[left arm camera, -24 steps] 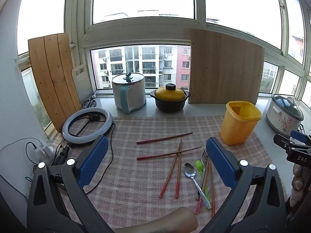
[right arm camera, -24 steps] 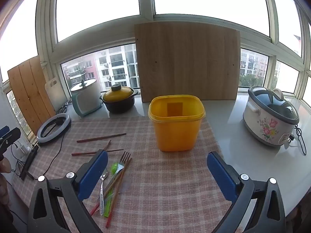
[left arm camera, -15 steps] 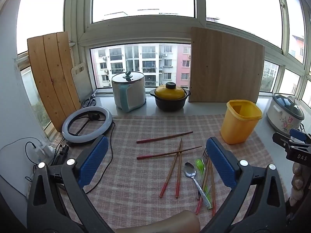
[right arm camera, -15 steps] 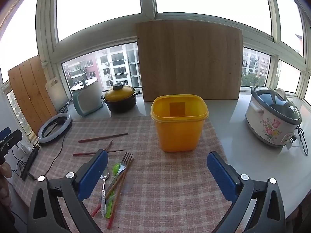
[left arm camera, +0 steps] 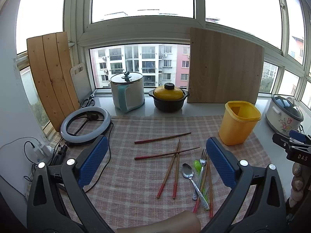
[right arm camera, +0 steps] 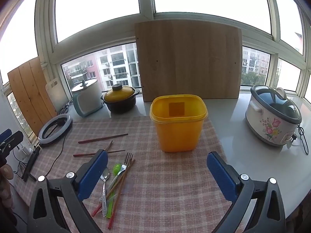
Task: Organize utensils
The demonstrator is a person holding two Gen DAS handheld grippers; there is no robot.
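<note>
With both tools spread wide and holding nothing, I read the nearest target as the utensil bundle [right arm camera: 114,182] — spoon, fork, green spoon, chopsticks — lying on the checked cloth w/ long axis running roughly near-to-far. It sits right under my left tool [left arm camera: 156,163], toward its right finger, but just past the left finger of my right tool [right arm camera: 157,171], so approx. equal reach. Farther back, yellow bin [right arm camera: 178,122] stands upright, dead ahead of right tool.
</note>
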